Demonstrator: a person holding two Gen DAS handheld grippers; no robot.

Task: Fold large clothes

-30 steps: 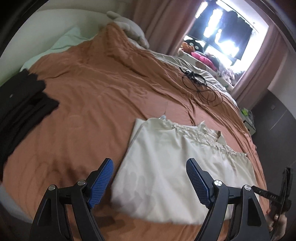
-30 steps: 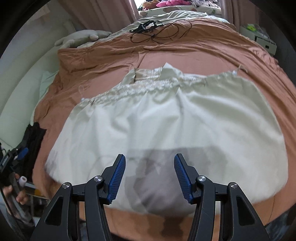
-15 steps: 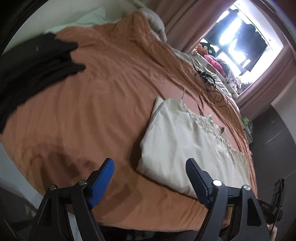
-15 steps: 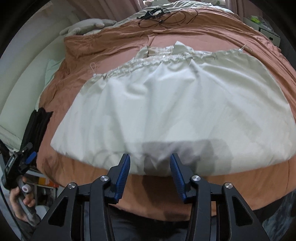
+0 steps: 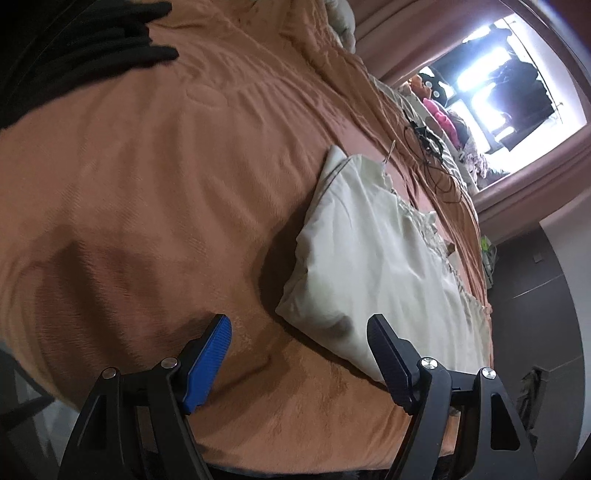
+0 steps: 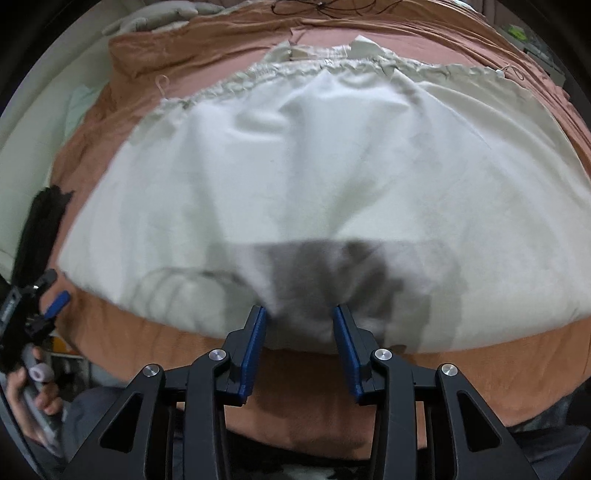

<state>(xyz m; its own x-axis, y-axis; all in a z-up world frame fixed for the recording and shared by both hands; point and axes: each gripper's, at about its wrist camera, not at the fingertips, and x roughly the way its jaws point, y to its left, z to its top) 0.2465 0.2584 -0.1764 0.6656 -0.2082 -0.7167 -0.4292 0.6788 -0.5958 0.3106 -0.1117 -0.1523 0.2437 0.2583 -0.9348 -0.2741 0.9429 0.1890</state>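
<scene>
Cream garment (image 6: 332, 177) spread flat on the rust-brown bedspread (image 6: 480, 362), near hem bunched between the blue pads (image 6: 255, 343) of the right gripper (image 6: 301, 325). Jaws half closed around that hem edge, cloth touching both pads; not fully pinched. Gathered, ruffled waistband (image 6: 295, 72) at the garment's far edge, a thin loop of string (image 6: 161, 83) lying just beyond its left corner.

Left gripper (image 5: 299, 343) held wide apart over bare bedspread (image 5: 147, 184) near the bed's edge, gripping nothing, just beside the garment's near left corner (image 5: 314, 314). Seen also from the right wrist at far left, held in the person's hand (image 6: 29, 391).

Black clothes (image 5: 74, 48) piled on the bedspread well apart from the cream piece. Tangle of black cable (image 5: 428, 147) farther up the bed. Pink curtains (image 5: 406, 33) framing a bright window (image 5: 491, 88) beyond.
</scene>
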